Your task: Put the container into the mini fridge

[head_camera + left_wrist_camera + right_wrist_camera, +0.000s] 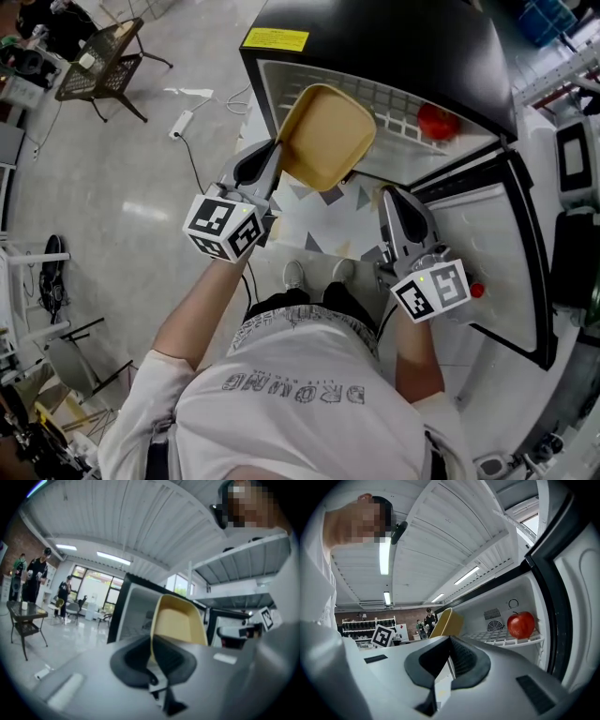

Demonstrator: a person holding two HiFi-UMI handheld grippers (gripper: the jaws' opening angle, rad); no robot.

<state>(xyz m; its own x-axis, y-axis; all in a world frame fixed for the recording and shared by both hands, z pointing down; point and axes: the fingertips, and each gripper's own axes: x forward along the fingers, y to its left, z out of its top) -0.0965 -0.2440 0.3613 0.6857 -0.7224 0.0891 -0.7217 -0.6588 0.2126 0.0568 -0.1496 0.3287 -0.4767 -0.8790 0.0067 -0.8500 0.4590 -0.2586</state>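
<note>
The yellow container (328, 136) hangs tilted in front of the open mini fridge (375, 37), with my left gripper (278, 155) shut on its near rim. In the left gripper view the container (180, 623) stands up from the shut jaws (152, 644), and the fridge opening (129, 606) lies behind it. My right gripper (394, 202) is shut on nothing, low beside the open door (497, 262). The right gripper view shows its closed jaws (450, 651), the container (446, 622) to the left and a red apple (521, 624) on the wire shelf (506, 639).
The apple (437, 122) takes the shelf's right end. A small red item (477, 291) sits on the door's inner side. On the floor to the left are a power strip with cable (181, 124) and a chair (103, 61). People (35, 573) stand far off.
</note>
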